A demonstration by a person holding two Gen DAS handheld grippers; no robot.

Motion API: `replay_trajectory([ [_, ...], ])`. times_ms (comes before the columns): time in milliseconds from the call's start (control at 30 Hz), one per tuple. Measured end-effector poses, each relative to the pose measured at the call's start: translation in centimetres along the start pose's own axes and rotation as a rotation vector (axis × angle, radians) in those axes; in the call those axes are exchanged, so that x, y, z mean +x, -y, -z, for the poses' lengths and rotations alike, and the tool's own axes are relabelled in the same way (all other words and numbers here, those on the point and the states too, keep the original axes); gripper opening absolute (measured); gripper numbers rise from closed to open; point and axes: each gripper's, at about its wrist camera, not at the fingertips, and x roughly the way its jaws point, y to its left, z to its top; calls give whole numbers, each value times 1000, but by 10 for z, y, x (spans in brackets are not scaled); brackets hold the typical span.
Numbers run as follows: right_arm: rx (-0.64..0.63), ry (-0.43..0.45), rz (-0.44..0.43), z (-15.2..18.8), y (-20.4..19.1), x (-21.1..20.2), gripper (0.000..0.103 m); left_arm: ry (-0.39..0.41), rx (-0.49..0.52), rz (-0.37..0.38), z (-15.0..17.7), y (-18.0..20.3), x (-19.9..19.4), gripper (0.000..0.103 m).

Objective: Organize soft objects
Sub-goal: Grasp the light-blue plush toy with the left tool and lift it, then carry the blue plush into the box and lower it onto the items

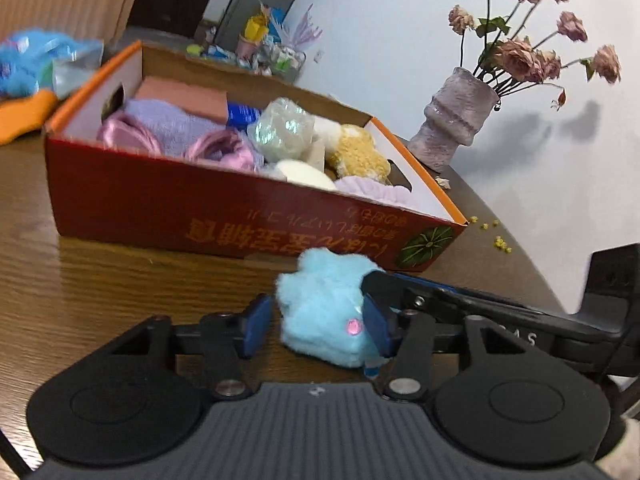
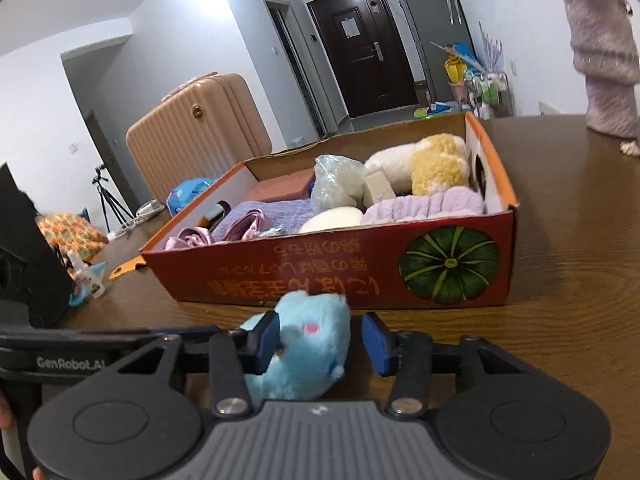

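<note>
**Blue plush toy between two grippers, box just ahead**

Blue plush toy (image 1: pixel 328 316) lying on the wooden surface (image 1: pixel 100 288), right in front of the red cardboard box (image 1: pixel 160 204); box already packed w/ soft stuff: yellow-and-white plush (image 2: pixel 432 164), lilac towel (image 2: pixel 424 208), pink satin bits, a pink sponge block (image 1: pixel 188 98).

Left gripper (image 1: pixel 316 324) spread wide; toy sits in the gap, leaning to the right-hand finger, left-hand pad clear of the fur; not clamped yet. Right gripper (image 2: pixel 326 340) also wide open, coming in from the other side; its left-hand pad touches or overlaps the fur, right-hand pad stands clear w/ bare surface showing; no hold there either.

Handling, as I judge it: toy looks v. light, fluffy, squashy; fur will compress a lot before the pads bite, so a shallow pinch on loose pile prob. slips off; nothing fragile, so a firm squeeze is fine. Best hold: across the fat middle of the body, pads deep on both flanks, not on the small tag or the thin end. One gripper is enough for the lift; both closing together risks pads fouling each other. Box wall is low; the toy must clear the rim, and free room inside looks tight, so it may need pressing in among the rest.
</note>
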Motion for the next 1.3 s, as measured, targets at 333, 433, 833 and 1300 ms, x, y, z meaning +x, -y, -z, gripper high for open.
replay_trajectory([
  [333, 55, -4, -65, 5, 8, 11, 35, -18, -71, 80, 2, -10, 4, 40],
  [433, 48, -1, -64, 6, 7, 10, 35, -15, -66, 81, 3, -10, 3, 39],
  [833, 44, 14, -56, 16, 3, -4, 32, -16, -68, 77, 14, -1, -8, 35],
  [1300, 62, 89, 0, 103, -53, -127, 32, 23, -5, 109, 104, 55, -110, 35],
])
